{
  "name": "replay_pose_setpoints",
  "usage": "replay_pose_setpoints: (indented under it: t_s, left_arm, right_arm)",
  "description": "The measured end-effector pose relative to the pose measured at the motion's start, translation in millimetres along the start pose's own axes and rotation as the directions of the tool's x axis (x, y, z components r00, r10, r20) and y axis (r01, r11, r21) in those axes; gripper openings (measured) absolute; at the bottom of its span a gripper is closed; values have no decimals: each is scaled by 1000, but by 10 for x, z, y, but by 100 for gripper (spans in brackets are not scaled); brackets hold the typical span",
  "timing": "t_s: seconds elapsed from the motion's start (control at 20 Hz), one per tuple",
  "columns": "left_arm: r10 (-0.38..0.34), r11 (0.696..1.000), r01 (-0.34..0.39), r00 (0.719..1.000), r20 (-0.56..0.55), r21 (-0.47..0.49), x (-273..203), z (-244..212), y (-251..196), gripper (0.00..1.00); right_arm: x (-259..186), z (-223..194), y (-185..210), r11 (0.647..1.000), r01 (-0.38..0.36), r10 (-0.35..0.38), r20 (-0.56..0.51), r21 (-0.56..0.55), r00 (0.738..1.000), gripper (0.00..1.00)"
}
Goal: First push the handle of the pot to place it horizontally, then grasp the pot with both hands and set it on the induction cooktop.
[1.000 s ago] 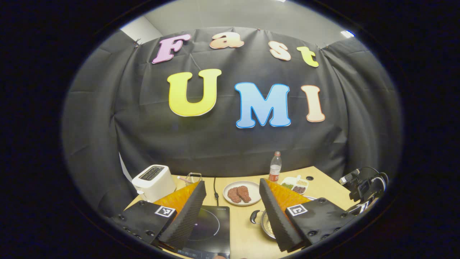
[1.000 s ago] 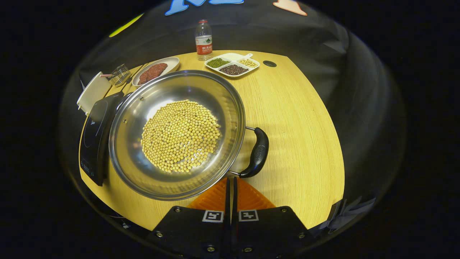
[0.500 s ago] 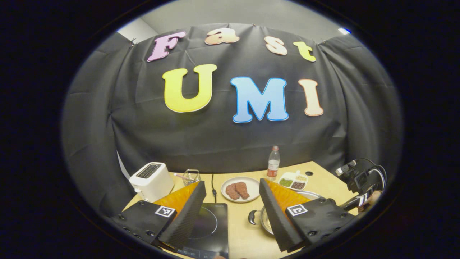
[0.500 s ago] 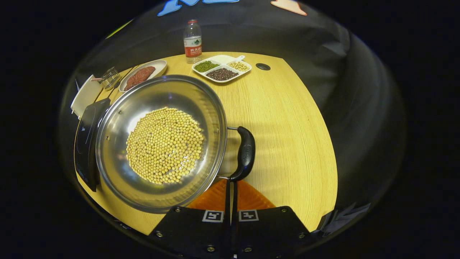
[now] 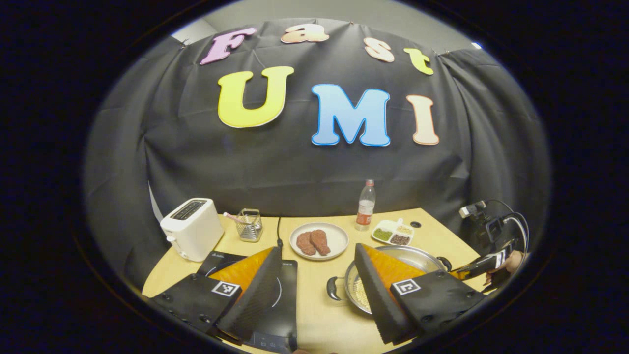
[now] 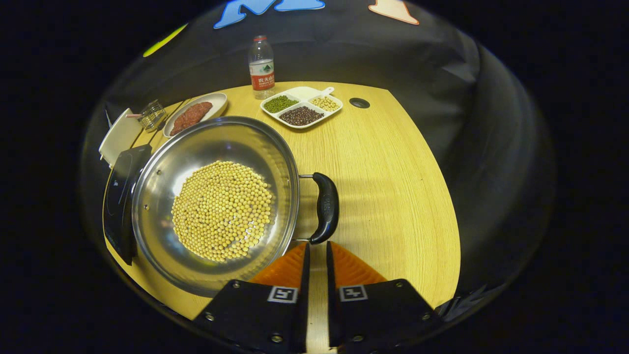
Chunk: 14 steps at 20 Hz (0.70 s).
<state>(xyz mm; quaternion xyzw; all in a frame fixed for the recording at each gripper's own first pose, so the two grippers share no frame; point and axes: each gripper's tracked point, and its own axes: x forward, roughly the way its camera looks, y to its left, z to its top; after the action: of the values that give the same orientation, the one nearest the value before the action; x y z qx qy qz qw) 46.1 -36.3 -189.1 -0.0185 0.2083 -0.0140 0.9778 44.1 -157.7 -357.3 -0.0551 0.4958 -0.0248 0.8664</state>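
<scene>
A steel pot (image 6: 216, 206) full of soybeans stands on the wooden table, just right of the black induction cooktop (image 6: 120, 196). Its black side handle (image 6: 325, 206) points toward the table's right side. My right gripper (image 6: 317, 246) is just short of that handle's near end, its fingers parted by a narrow gap with nothing between them. In the left gripper view, my left gripper (image 5: 317, 248) hovers wide open above the table, with the cooktop (image 5: 287, 290) under its left finger and the pot (image 5: 417, 255) behind its right finger. The pot's other handle (image 5: 334, 288) faces the cooktop.
At the back of the table stand a white toaster (image 5: 191, 228), a wire holder (image 5: 249, 224), a plate of meat (image 5: 318, 240), a water bottle (image 5: 364, 205) and a divided dish of beans (image 5: 393, 233). A hand holds the right gripper (image 5: 484, 265) at the far right.
The pot has turned, so its right handle swung from slanted to straight across the right gripper's front. The right fingers went from shut to slightly parted. The left gripper's view now takes in more of the table.
</scene>
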Motion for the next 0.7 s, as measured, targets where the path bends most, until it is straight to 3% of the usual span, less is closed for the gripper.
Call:
replay_pose_setpoints:
  t_s: [0.05, 0.1, 0.15, 0.2, 0.25, 0.5, 0.7]
  left_arm:
    - [-11, 1000, 11, 1000, -4, 2, 39, -39, -26, 97]
    - [-22, 1000, 22, 1000, -5, 0, 71, -88, -59, 95]
    - [-33, 999, 33, 999, -11, -5, 107, -141, -93, 97]
    - [-41, 999, 40, 999, -17, -13, 166, -192, -129, 99]
    - [-45, 999, 45, 999, -22, -20, 237, -263, -156, 97]
    - [-68, 998, 67, 990, -124, -14, 633, -727, -340, 99]
    - [-64, 998, 65, 977, -203, 0, 956, -1089, -400, 96]
  right_arm:
    - [-72, 13, -53, 1000, 8, -9, 25, 10, 1000, 21]
    - [-148, 42, -72, 1000, 0, -2, 63, 29, 998, 52]
    - [-226, 101, -64, 998, -24, 18, 107, 55, 994, 60]
    - [-307, 153, -34, 995, -53, 40, 155, 79, 987, 85]
    - [-384, 235, -40, 993, -68, 47, 206, 96, 977, 92]
    - [-490, 465, 6, 992, -96, 62, 339, 85, 939, 95]
    - [-291, 502, 34, 996, -72, 52, 329, 49, 943, 95]
